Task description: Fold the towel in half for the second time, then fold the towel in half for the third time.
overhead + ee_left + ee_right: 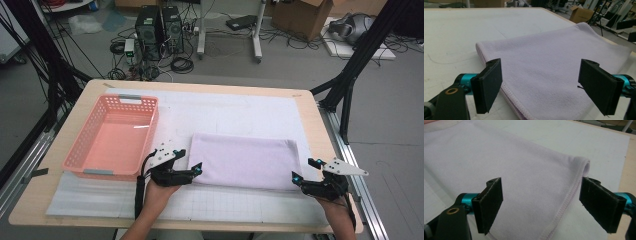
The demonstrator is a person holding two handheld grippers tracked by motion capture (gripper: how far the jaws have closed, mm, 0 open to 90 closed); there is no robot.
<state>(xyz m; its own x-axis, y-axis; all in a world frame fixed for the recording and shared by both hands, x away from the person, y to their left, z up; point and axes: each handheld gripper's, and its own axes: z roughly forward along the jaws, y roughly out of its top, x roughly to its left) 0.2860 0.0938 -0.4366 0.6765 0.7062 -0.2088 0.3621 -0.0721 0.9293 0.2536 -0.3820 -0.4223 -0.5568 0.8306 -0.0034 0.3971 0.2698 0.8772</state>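
The lilac towel [243, 161] lies folded flat, left gripper [196, 169] at 9 o'clock and right gripper [299, 176] at 4 o'clock both spread empty, with the pink basket [80, 155] probably next

The pale lilac towel [245, 160] lies folded flat on the tabletop [310, 115] — a wide rectangle, long side running from nine to three o'clock, stitched hems at its short ends — near the front edge, right of centre.

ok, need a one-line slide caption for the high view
Both grippers, left and right, open at the near corners of a folded lilac towel, pink basket alongside on the table.
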